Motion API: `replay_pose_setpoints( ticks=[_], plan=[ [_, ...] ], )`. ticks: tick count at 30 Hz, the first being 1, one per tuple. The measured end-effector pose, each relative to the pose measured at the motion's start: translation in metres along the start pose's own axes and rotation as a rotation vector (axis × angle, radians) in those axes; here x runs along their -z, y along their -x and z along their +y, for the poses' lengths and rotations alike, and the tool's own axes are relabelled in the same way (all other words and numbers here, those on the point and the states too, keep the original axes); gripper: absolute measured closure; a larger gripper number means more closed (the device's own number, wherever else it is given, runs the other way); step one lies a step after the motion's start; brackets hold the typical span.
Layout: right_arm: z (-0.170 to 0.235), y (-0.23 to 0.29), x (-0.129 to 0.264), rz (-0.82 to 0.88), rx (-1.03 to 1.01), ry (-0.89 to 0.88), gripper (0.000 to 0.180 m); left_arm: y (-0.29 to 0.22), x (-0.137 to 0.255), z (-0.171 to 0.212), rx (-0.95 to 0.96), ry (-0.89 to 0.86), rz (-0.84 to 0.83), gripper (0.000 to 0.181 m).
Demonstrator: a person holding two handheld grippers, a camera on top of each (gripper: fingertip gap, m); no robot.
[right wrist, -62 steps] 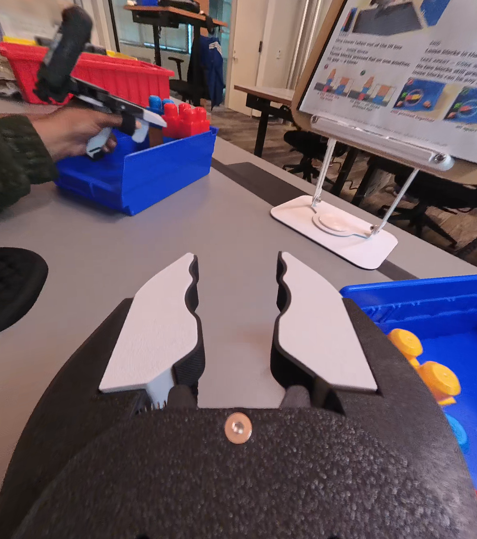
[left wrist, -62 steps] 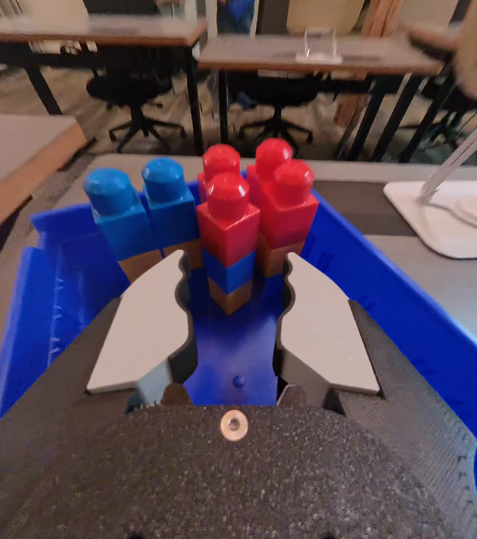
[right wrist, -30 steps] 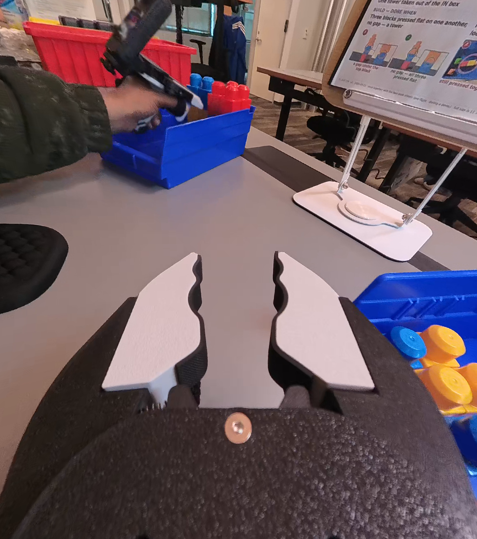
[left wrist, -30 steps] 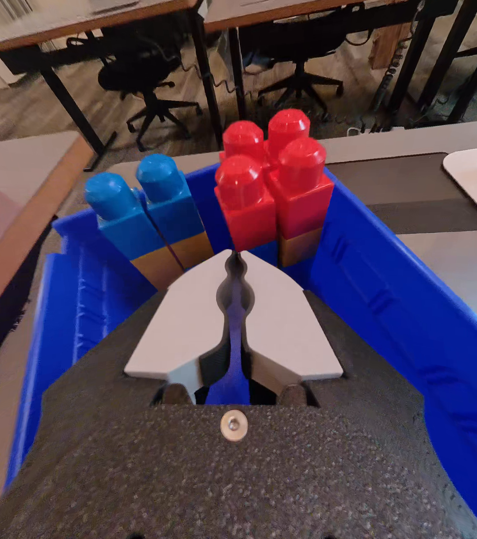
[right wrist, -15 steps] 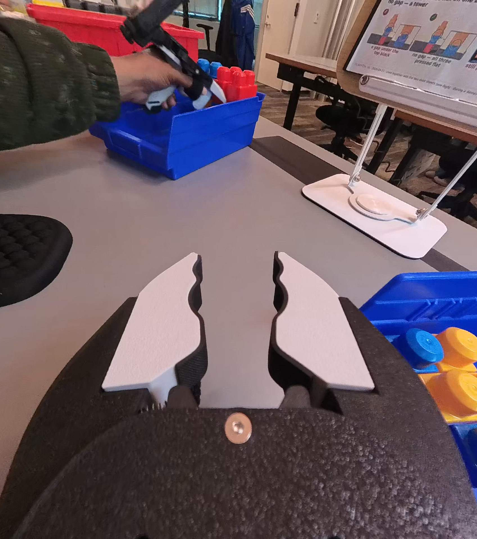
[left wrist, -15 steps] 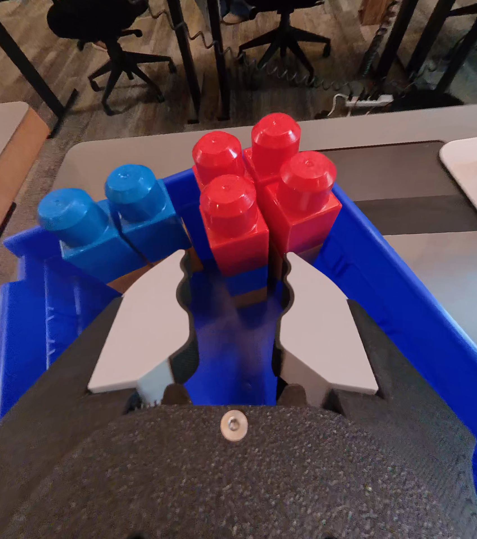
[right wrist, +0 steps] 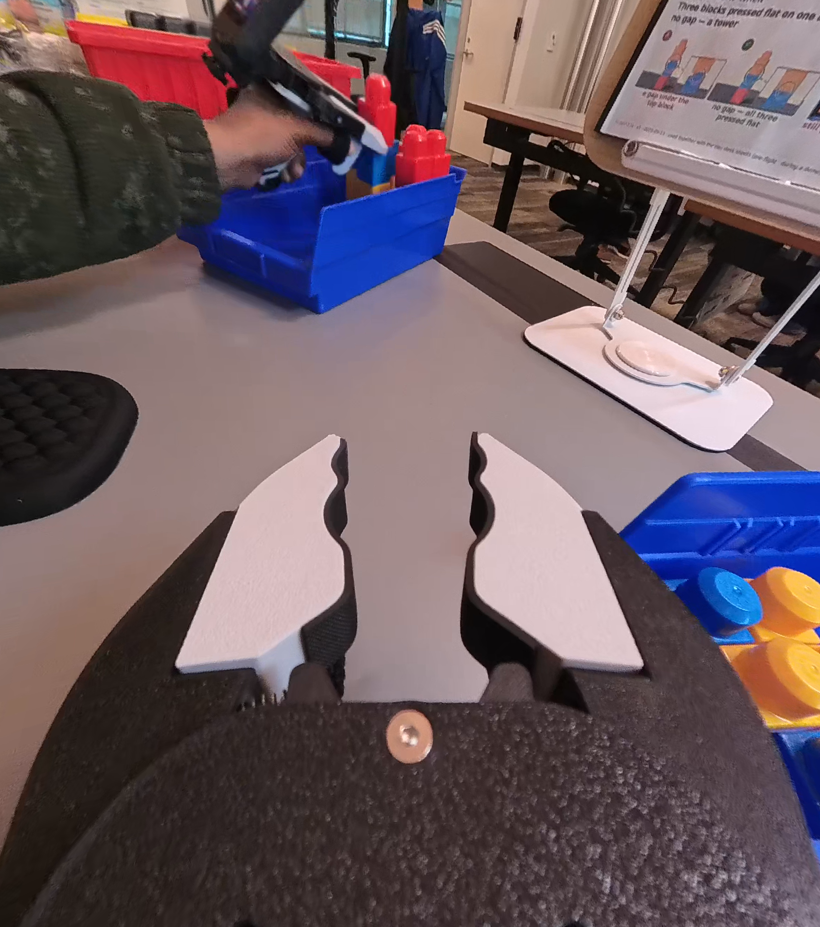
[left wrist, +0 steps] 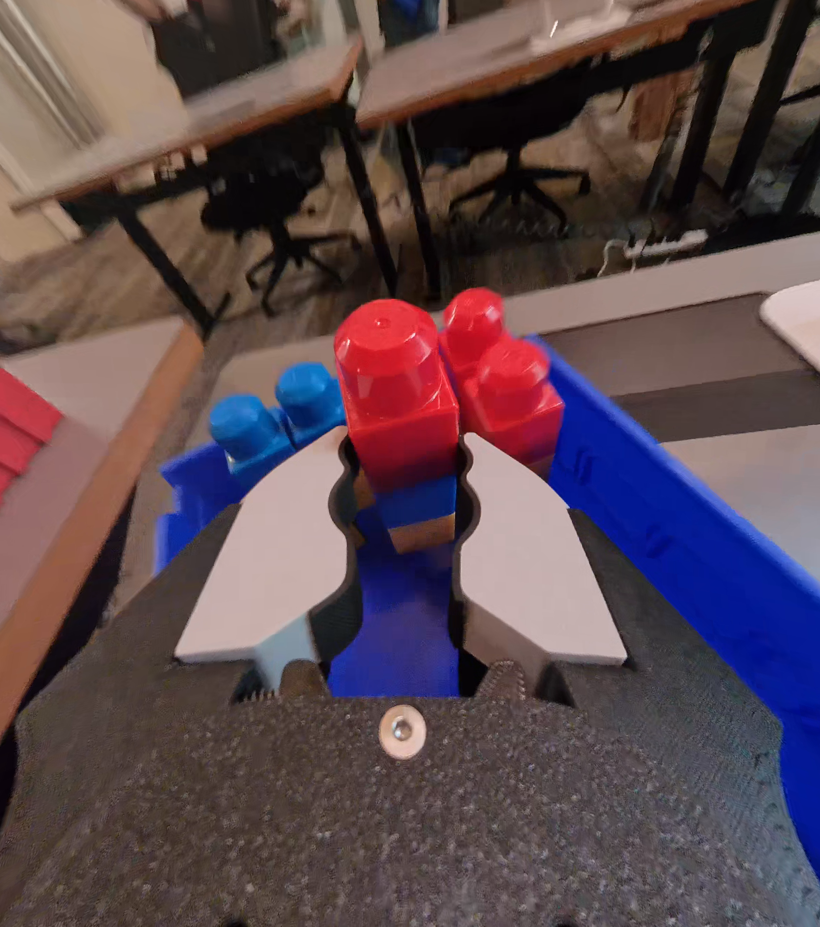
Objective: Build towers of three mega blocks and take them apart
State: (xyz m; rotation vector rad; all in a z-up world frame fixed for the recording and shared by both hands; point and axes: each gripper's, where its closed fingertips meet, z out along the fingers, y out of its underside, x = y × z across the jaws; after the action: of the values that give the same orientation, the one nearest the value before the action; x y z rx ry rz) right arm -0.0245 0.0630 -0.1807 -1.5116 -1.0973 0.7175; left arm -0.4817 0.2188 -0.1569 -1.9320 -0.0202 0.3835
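Half a second ago our left gripper [left wrist: 403,494] gaped; now its fingers clench a red-topped tower [left wrist: 400,431], lifting it above the far-left blue bin [left wrist: 648,542] for dismantling. Our right gripper [right wrist: 408,494] waits released over the table [right wrist: 397,351].

The left gripper [left wrist: 403,454], black-bodied with pale grey fingers [left wrist: 287,542], was clamped on a three-block plastic tower [left wrist: 405,441]: a red block on top, a blue one in the middle and a brown one at the bottom. Both jaws pressed the tower's sides around the join of red and blue, and the tower stood upright between them, its brown base clear of the floor of the blue plastic bin [left wrist: 698,567] beneath. Just beyond the right jaw, two more red-topped towers [left wrist: 508,396] stood against the bin's far corner. Beyond the left jaw stood two blue-topped ones [left wrist: 272,421], side by side. Past the bin were desks and black office chairs, blurred.
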Motion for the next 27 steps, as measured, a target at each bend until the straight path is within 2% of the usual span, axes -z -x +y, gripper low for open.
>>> replay_pose_setpoints(
  ticks=[3, 6, 9, 12, 15, 18, 21, 24, 27],
  plan=[
    [-0.01, 0.004, 0.0, -0.004, 0.01, -0.035, 0.133, -0.028, 0.053, -0.043, -0.123, -0.182, 0.043, 0.143],
    [-0.031, 0.011, 0.001, -0.004, 0.002, -0.078, 0.132, -0.086, 0.116, -0.073, -0.259, -0.339, 0.131, 0.143],
    [-0.06, 0.023, 0.001, 0.011, 0.018, -0.132, 0.13, -0.163, 0.17, -0.075, -0.392, -0.423, 0.256, 0.143],
    [-0.085, 0.036, -0.007, 0.014, 0.019, -0.167, 0.127, -0.241, 0.208, -0.056, -0.565, -0.451, 0.342, 0.143],
    [-0.093, 0.044, -0.021, 0.016, 0.01, -0.163, 0.123, -0.3, 0.231, -0.029, -0.722, -0.457, 0.39, 0.143],
    [-0.071, 0.042, -0.038, 0.028, 0.014, -0.064, 0.122, -0.331, 0.244, -0.008, -0.845, -0.475, 0.393, 0.143],
    [-0.048, 0.038, -0.042, 0.019, 0.038, 0.0, 0.144, -0.344, 0.249, 0.004, -0.9, -0.486, 0.409, 0.143],
    [-0.044, 0.037, -0.036, -0.057, 0.002, 0.008, 0.144, -0.348, 0.252, 0.006, -0.844, -0.519, 0.52, 0.143],
    [-0.051, 0.035, -0.021, -0.17, -0.011, -0.043, 0.144, -0.341, 0.252, 0.004, -0.766, -0.527, 0.624, 0.132]
  ],
)
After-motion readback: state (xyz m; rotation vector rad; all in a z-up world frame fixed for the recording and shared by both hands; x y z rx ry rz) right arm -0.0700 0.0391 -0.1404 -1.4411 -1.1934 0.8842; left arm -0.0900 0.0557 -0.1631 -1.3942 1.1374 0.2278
